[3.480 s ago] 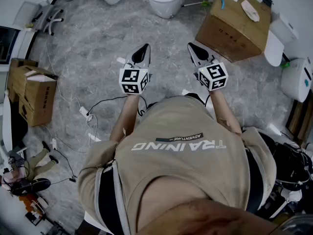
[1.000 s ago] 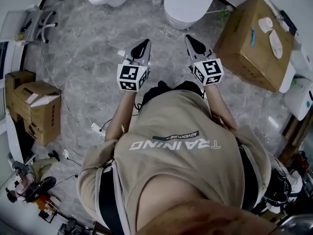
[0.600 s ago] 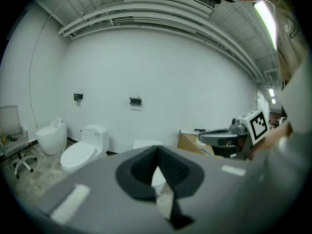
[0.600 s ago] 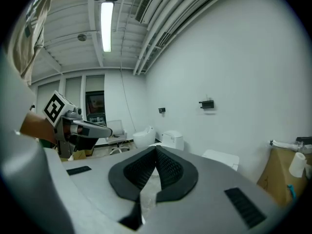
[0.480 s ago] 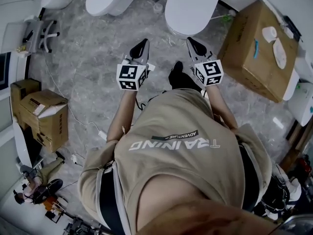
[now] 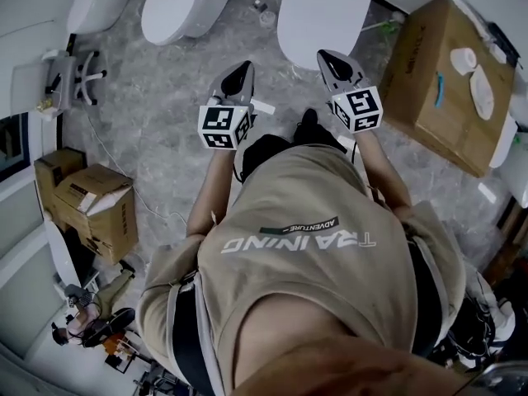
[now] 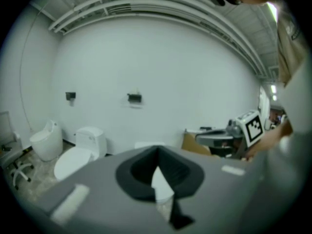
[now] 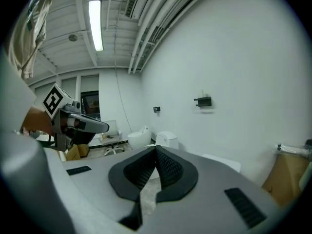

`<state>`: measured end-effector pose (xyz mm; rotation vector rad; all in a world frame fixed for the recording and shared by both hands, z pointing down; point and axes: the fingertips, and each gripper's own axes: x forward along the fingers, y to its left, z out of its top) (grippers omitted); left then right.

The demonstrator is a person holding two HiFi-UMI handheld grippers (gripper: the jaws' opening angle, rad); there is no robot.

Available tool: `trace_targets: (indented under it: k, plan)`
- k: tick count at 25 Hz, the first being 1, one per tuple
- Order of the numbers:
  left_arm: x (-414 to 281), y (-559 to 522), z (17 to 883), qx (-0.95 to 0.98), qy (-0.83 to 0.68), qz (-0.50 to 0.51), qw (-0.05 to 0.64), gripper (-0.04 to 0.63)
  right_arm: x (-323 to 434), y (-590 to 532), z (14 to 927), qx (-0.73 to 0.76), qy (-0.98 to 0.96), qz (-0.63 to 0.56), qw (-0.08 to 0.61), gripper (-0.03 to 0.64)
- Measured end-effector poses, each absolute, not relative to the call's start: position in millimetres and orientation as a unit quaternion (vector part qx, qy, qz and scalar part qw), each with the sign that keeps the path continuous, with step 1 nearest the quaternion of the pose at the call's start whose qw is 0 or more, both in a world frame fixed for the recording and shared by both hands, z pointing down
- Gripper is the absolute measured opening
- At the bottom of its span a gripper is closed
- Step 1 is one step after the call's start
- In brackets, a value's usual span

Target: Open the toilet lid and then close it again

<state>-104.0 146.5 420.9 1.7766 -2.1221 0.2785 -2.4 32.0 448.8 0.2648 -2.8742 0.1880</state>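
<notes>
– Well, how do the jaws stand?
– Pressed together on both. The left gripper [image 7: 157,151] has its dark pads meeting at the tip with nothing pinched, and the right gripper [image 8: 156,150] is the same, its ribbed pads touching at the point.
– And the hands behind them?
– Both forearms reach forward from under the person's torso, side by side and a little apart. Each gripper points ahead, roughly level, toward the white wall. From the head view the left marker cube [image 6: 224,127] and the right marker cube [image 6: 357,108] sit near the wrists, and the right is held slightly further forward.
– Where is the toilet lid?
– The toilet lid [image 6: 323,11] is down, straight ahead. The right gripper's tip shows just beside its front edge, and the left gripper's tip is off to its left over the grey floor [image 6: 148,130].
– Around that?
– A cardboard box [image 6: 450,85] is to the right, and a second toilet [image 6: 177,7] to the left.
</notes>
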Motion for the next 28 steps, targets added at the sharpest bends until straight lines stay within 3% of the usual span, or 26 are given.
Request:
trace_targets:
  k: [16, 28]
  plan:
    - [-151.4, 49.9, 444.2, 0.760, -0.617, 0.116, 0.165, 0.003, -18.2, -3.7, 472.9, 0.269, -0.944, 0.108, 0.159, 0.011]
    - [-156.5, 10.1, 521.5, 0.796, -0.544, 0.160, 0.210, 0.003, -31.0, -15.5, 550.1, 0.327, -0.904, 0.146, 0.233, 0.011]
